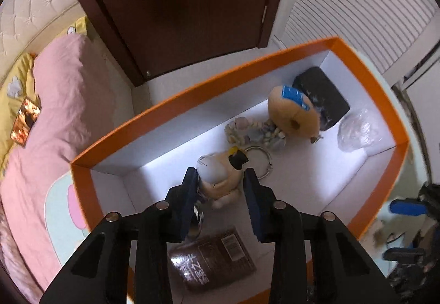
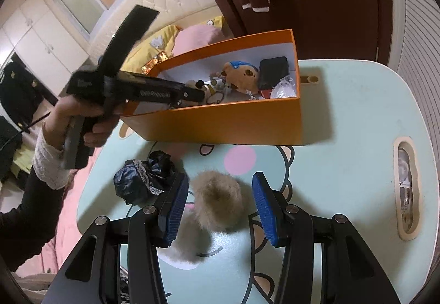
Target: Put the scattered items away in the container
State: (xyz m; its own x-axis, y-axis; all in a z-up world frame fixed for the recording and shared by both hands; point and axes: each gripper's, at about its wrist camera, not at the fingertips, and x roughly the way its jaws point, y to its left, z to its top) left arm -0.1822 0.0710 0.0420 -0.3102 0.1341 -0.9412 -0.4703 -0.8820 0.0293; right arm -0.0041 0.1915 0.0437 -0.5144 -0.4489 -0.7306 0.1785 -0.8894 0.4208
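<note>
**Plush toy hangs over the orange box as a fur ball waits on the table**

A small tan-and-white plush toy (image 1: 220, 180), topped by a black-and-yellow tuft, sits between the blue pads of the left gripper (image 1: 221, 180) inside the orange box (image 1: 165, 103); whether the pads press on it cannot be told. Its body is soft and rounded, pale at the belly. Around it in the white-lined box lie a larger tan plush with a blue cap (image 1: 291, 111), a bead bracelet (image 1: 247, 130), a metal ring (image 1: 261, 161), a black pouch (image 1: 321, 95), a clear plastic bag (image 1: 354, 130) and a brown packet (image 1: 214, 260). On the pale green table (image 2: 343, 111), a fluffy beige fur ball (image 2: 217, 196) lies between the parted pads of the right gripper (image 2: 222, 202), untouched on its right side. A black lace-trimmed bundle (image 2: 145, 180) rests just left of it.
</note>
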